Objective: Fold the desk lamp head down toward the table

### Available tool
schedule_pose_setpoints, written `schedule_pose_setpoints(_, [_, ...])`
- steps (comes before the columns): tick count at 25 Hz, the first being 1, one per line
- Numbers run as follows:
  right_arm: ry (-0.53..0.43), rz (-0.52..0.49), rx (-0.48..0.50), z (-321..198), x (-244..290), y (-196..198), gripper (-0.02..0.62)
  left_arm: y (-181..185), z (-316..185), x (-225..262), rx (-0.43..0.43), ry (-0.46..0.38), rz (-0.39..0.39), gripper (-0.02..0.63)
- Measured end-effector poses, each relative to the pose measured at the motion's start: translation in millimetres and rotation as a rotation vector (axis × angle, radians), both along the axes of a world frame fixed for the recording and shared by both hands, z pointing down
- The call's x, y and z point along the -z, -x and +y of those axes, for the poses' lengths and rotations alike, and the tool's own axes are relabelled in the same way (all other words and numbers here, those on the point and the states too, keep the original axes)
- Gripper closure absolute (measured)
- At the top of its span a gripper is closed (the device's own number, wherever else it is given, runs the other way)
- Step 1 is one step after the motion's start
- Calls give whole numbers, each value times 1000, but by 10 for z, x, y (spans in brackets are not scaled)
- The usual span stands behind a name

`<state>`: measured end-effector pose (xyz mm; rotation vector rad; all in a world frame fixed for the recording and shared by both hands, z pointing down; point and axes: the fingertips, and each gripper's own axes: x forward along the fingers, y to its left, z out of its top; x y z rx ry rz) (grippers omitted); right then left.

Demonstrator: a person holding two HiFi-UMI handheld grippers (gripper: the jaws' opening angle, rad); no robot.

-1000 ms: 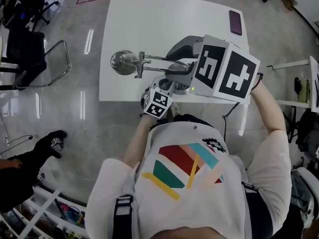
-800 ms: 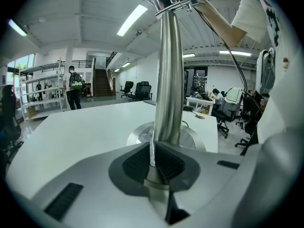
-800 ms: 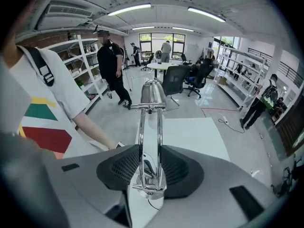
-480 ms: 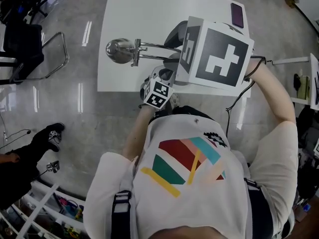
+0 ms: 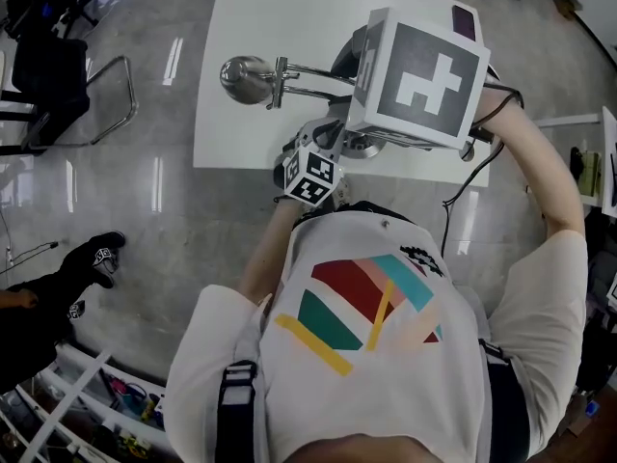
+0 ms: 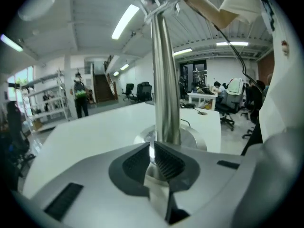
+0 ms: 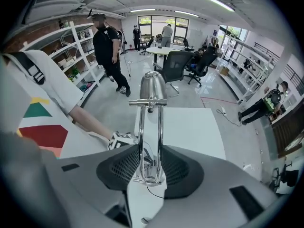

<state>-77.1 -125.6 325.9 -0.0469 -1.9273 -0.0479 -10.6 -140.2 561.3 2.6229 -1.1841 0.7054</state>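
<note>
1. One white square table (image 5: 260, 27) filled the top of the head view; everything below is placed against it.
2. One person in a white T-shirt with coloured stripes (image 5: 366, 355) was at the table's near edge, both arms reaching over it.
3. One black chair with a chrome frame (image 5: 58, 95) stood on the floor, well off the table's left edge.
4. One chrome desk lamp (image 5: 308, 70) stood on the table close to its near edge. It had one round base (image 6: 194, 141), one upright post (image 6: 165, 80), one twin-rod arm (image 7: 148, 127) and one dome-shaped head (image 5: 246, 78). The head hung over the table's left part.
5. Two grippers were above the table.
   - The right gripper (image 7: 148, 156) had its jaws clamped on the twin-rod arm, a pad pressing each rod from outside.
   - The left gripper (image 6: 153, 148) sat by the foot of the post with its jaws drawn almost together, only a sliver between them. Whether they nipped anything could not be told.
6. One dark purple phone (image 5: 463, 19) lay at the table's far right corner.
</note>
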Motion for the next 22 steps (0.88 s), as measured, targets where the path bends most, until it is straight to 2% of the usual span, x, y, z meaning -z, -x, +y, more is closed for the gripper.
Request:
schedule_pose_setpoints(2, [1, 6, -7, 49, 5, 4, 443, 319, 131, 416, 99, -135, 55, 531])
schedule_pose_setpoints(3, [1, 9, -9, 65, 15, -6, 443, 545, 211, 729, 172, -210, 124, 531])
schedule_pose_setpoints(5, [8, 11, -14, 77, 40, -41, 443, 1038, 357, 1536, 324, -356, 317, 531])
schedule_pose_setpoints(6, [9, 9, -16, 71, 50, -56, 443, 1252, 425, 1940, 364, -404, 375, 531])
schedule_pose_setpoints(7, [9, 7, -18, 61, 54, -65, 443, 1409, 487, 2288, 357, -441, 375, 531])
schedule_pose_setpoints(9, [2, 1, -21, 35, 45, -67, 443, 1488, 566, 2803, 228, -504, 264, 531])
schedule_pose_setpoints(11, [-7, -6, -27, 15, 28, -60, 443, 1326, 571, 3061, 61, -527, 106, 531])
schedule_pose_setpoints(13, [-7, -10, -32, 22, 22, -55, 443, 1098, 520, 3083, -60, -496, -52, 531])
schedule_pose_setpoints(15, [-31, -29, -28, -4, 49, -35, 443, 920, 449, 3024, -115, -467, -163, 531])
schedule_pose_setpoints(16, [-52, -42, -22, -30, 68, -21, 443, 860, 426, 3013, -119, -459, -182, 559])
schedule_pose_setpoints(18, [-67, -53, -17, -40, 85, -21, 443, 779, 409, 3017, -118, -442, -189, 560])
schedule_pose_setpoints(22, [-31, -36, -31, -33, 57, -71, 443, 750, 350, 3023, -136, -397, -164, 560])
